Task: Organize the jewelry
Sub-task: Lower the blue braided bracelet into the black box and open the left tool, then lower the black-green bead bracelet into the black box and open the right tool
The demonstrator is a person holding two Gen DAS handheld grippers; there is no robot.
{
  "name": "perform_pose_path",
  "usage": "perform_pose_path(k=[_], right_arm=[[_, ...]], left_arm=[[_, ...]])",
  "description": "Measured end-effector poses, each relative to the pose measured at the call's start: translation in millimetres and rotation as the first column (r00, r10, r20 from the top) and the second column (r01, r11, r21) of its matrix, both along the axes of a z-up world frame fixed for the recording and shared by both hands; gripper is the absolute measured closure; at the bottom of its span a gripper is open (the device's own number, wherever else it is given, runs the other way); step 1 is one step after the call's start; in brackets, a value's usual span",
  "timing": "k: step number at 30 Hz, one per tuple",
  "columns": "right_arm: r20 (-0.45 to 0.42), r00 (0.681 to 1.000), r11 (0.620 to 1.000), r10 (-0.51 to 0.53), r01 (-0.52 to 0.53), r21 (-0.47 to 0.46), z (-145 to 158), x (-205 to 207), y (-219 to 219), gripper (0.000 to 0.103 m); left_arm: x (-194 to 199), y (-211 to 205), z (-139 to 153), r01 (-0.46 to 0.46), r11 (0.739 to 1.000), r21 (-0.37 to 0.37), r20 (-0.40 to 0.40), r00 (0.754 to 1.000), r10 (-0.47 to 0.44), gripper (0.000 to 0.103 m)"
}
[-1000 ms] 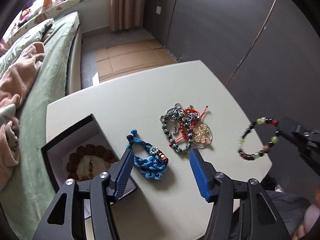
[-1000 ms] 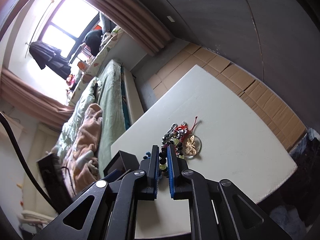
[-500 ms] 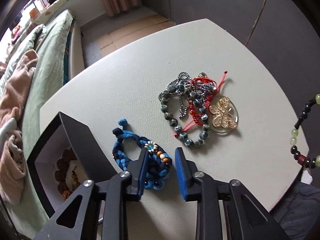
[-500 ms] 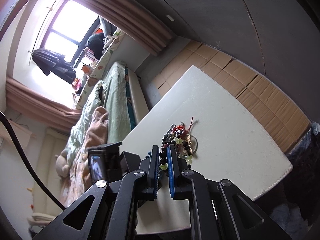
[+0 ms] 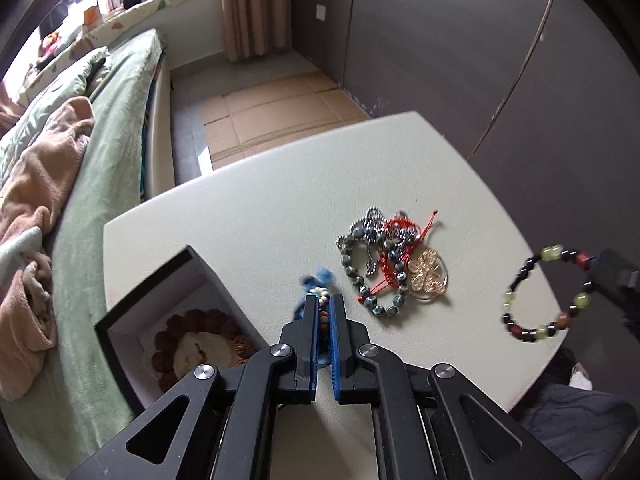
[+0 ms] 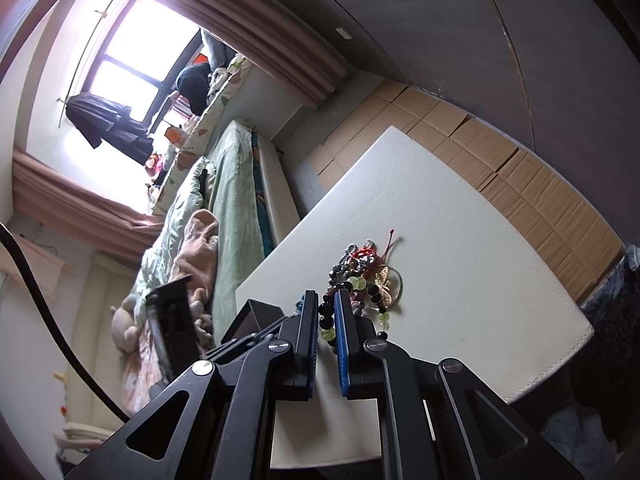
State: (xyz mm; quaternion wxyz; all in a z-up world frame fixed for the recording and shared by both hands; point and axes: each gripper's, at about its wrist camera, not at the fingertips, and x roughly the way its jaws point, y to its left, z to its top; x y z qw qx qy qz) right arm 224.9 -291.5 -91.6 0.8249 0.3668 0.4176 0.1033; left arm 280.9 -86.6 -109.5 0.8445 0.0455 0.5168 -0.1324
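The left gripper has just closed on the blue bracelet and lifted it, box next, while the right gripper still pinches the beads

A white table carries a black box at 8 o'clock and a tangled heap of jewelry near its 4 o'clock edge.

We find no readable text, label, brand, number or sign in either view. The box at eight o'clock in the left wrist view bears no lettering we can make out, and the packages on the window ledge are too blurred to read.
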Motion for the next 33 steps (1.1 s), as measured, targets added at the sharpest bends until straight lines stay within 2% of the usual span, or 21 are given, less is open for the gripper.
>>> perform_pose_path(k=[10,19,23,25,27,28,29,30,31,33], right_arm=[[0.046,0.998,0.999,0.053,-0.053,-0.005,6.0,3.4,32.5,0.093],[0.076,0.992,0.995,0.104,-0.104,-0.001,9.1,7.7,68.2,0.093],[0.078,0.989,0.992,0.129,-0.129,-0.001,9.7,12.8,84.4,0.093],[0.078,0.987,0.990,0.142,-0.142,-0.002,9.3,14.0,91.8,0.093],[0.080,0.984,0.987,0.158,-0.158,-0.002,8.5,15.2,100.2,0.093],[0.082,0.982,0.986,0.167,-0.168,-0.001,8.3,15.8,104.5,0.093],[0.084,0.981,0.984,0.176,-0.176,-0.002,8.3,16.0,108.6,0.093],[0.087,0.979,0.983,0.183,-0.184,-0.001,8.3,16.4,112.6,0.093],[0.091,0.977,0.981,0.191,-0.192,0.001,7.8,16.6,115.8,0.093],[0.099,0.973,0.978,0.207,-0.208,0.005,8.1,17.7,123.3,0.093]], left_arm=[[-15.2,39.7,51.5,-0.025,0.995,-0.097,0.101,0.994,0.035,0.098],[-25.2,77.4,71.2,-0.087,0.992,-0.094,0.179,0.978,0.103,0.098],[-23.7,89.1,65.2,-0.100,0.989,-0.109,0.157,0.981,0.117,0.098],[-21.7,95.1,58.9,-0.100,0.987,-0.127,0.118,0.986,0.115,0.097],[-21.6,102.8,53.6,-0.118,0.983,-0.143,0.083,0.988,0.130,0.089],[-21.6,107.4,51.2,-0.130,0.979,-0.155,0.073,0.987,0.143,0.074],[-22.6,110.8,50.3,-0.138,0.977,-0.161,0.072,0.986,0.151,0.050],[-25.0,115.1,50.4,-0.149,0.974,-0.168,0.080,0.983,0.164,0.041],[-28.2,120.4,51.7,-0.159,0.970,-0.183,0.097,0.979,0.178,0.035],[-32.5,129.0,53.2,-0.172,0.966,-0.192,0.106,0.975,0.194,0.035]])
